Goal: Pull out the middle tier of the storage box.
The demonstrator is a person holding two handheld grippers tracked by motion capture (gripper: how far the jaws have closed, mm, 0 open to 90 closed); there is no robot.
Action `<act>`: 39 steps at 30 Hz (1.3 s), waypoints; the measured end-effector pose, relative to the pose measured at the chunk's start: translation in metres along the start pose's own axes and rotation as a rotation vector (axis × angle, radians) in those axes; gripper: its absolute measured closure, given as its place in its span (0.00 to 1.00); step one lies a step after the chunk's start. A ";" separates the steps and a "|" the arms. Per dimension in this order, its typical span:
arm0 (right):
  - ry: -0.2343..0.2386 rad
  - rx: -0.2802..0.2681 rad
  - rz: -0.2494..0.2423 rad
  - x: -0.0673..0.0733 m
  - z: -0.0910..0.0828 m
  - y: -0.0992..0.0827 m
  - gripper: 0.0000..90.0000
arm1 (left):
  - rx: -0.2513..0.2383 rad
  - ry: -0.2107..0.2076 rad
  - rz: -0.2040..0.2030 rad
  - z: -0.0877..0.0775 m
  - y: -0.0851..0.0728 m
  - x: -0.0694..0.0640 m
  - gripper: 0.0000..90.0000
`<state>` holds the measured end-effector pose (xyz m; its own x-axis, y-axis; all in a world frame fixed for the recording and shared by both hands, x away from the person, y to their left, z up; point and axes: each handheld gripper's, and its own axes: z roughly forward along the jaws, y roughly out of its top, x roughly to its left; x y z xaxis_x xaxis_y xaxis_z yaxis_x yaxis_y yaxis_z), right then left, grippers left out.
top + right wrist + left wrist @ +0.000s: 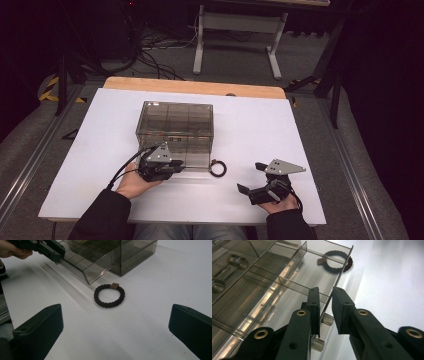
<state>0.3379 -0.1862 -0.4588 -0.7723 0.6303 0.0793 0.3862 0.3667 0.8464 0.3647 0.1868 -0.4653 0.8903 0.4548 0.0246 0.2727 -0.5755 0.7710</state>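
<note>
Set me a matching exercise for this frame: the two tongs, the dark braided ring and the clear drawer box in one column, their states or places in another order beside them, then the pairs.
Things:
1. left tongs
2. right tongs
3. braided ring
4. drawer box

States or places:
A. lies flat on the white table, beside the pulled-out drawer's corner
B. jaws wide apart, nothing between them
C. smoky clear plastic with divided compartments, its bottom drawer slid out
D. closed on the drawer's thin front wall

Pairs: 1-D, 2-B, 3-A, 4-C
</note>
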 end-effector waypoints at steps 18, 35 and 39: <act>0.000 -0.001 0.000 0.000 0.000 0.000 0.00 | -0.015 -0.018 -0.002 -0.006 -0.002 -0.002 0.78; 0.002 0.000 0.001 0.000 0.000 0.000 0.00 | -0.071 -0.068 -0.007 -0.020 0.000 0.000 0.57; 0.006 0.001 0.000 0.001 0.000 0.000 0.00 | -0.090 -0.071 -0.014 -0.023 0.000 -0.001 0.51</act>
<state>0.3373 -0.1855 -0.4588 -0.7751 0.6264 0.0826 0.3866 0.3669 0.8461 0.3553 0.2021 -0.4505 0.9112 0.4110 -0.0295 0.2544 -0.5049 0.8248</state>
